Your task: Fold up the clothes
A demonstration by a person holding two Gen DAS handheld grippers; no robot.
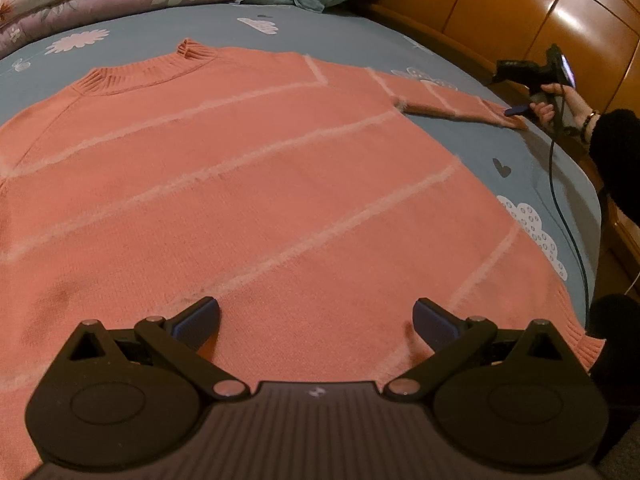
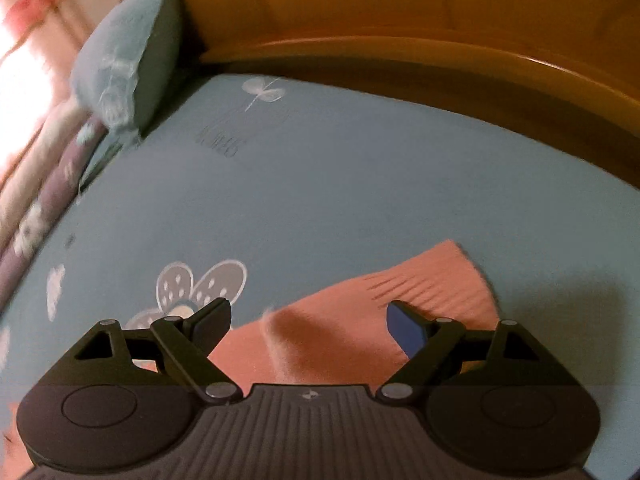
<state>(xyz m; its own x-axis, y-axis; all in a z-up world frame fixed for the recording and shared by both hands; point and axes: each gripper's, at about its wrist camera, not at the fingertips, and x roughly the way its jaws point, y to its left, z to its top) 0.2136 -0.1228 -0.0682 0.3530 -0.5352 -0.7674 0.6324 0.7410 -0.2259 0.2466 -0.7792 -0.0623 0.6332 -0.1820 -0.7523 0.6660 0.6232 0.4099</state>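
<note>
Bed with a blue cartoon-print sheet (image 1: 360,40) is the surface, and the pink knit sweater (image 1: 240,184) lies spread flat on it, sleeve out. Looks soft, floppy and stretchy, so I'd grab the ribbed cuff (image 2: 436,284) or hem. Left tongs (image 1: 316,320) gape over the body; right tongs (image 2: 308,328) gape over the cuff.

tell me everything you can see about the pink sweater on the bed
The sweater is a salmon-pink knit with thin pale stripes, a ribbed collar and ribbed cuffs. It lies flat and unfolded on the blue sheet, one sleeve stretched out sideways. The right gripper, open, sits over that sleeve's cuff. The left gripper, also open, hovers over the body near the hem.
</note>
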